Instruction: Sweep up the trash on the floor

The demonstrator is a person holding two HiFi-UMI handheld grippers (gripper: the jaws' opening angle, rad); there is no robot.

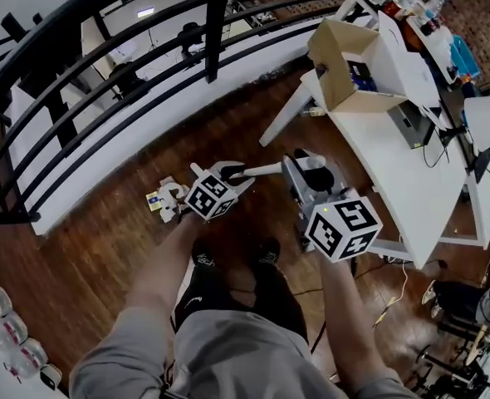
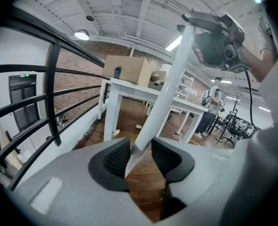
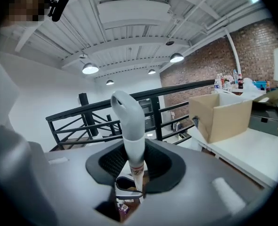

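Gripping a slim white pole between its dark ribbed pads, the left gripper stands fairly wide. In the left gripper view the pole slants from the jaws to the upper right, towards the other gripper. The right gripper is closed to a narrower gap on a white tubular handle with a grey looped end, which stands upright at the centre of its view. In the head view, a small pile of white and yellow paper scraps lies on the dark wooden plank floor at centre left, just left of the left gripper. A long white table carrying an open brown cardboard box fills the upper right. A black metal railing crosses the upper left.
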